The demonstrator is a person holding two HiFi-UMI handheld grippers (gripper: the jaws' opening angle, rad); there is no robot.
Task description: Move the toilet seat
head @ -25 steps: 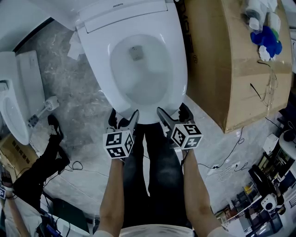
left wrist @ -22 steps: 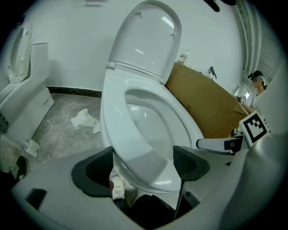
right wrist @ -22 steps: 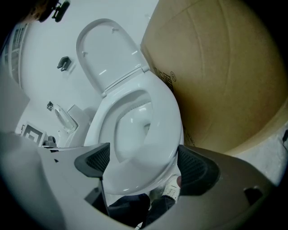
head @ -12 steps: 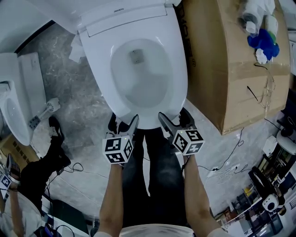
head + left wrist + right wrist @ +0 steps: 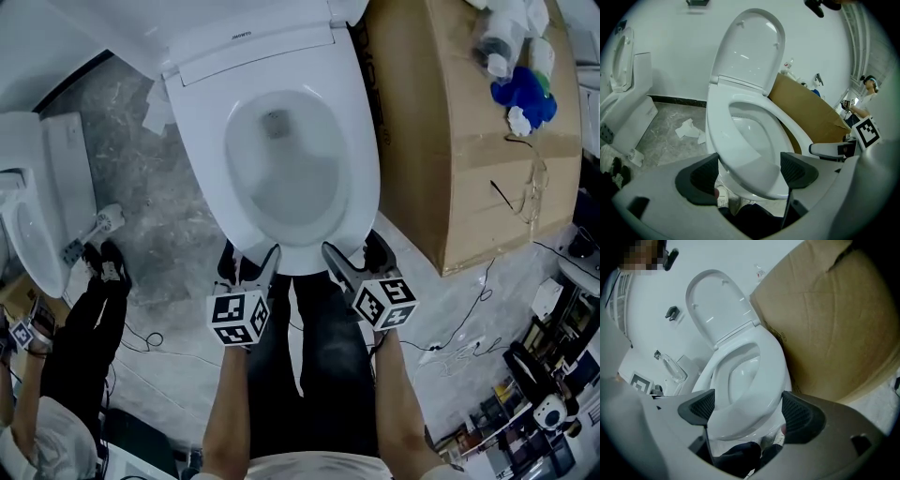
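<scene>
— When viewed from the head: toilet seat (image 5: 202, 159) down on the bowl (image 5: 281, 187); left tool (image 5: 255, 259) and right tool (image 5: 352, 255) at the bowl's front.
— And the left gripper view?
— Jaws wide apart, holding nothing, seat front framed between. Right gripper view: likewise.

White toilet seat (image 5: 356, 159) flat on bowl rim, lid upright.
</scene>
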